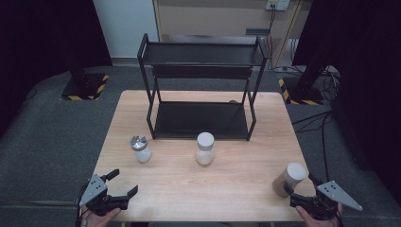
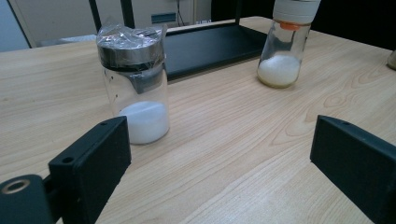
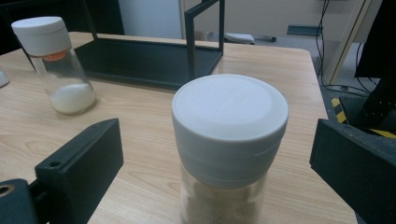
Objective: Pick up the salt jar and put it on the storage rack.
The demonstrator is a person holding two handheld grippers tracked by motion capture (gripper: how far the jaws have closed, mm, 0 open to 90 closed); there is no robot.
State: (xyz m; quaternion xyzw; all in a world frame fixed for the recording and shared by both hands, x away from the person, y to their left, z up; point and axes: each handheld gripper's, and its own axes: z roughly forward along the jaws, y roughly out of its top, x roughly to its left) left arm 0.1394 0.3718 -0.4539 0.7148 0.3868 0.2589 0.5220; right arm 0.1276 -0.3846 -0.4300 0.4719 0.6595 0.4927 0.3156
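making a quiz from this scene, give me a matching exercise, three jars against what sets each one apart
Things:
1. jar at the left
2. jar in the middle
3. jar at the right

Descriptions:
A. white cap, tan powder inside, between the open jaws of the right gripper
B. silver cap under clear wrap, white powder
C. white cap with an orange ring under it, white powder

Pairs: 1-B, 2-C, 3-A

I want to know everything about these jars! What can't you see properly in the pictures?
- Right gripper view: the brown-powder jar loses its bottom to the picture's lower edge.
- Left gripper view: the white-capped jar has its cap top cut by the upper edge.
- High view: the rack has its back feet hidden behind its own shelves.
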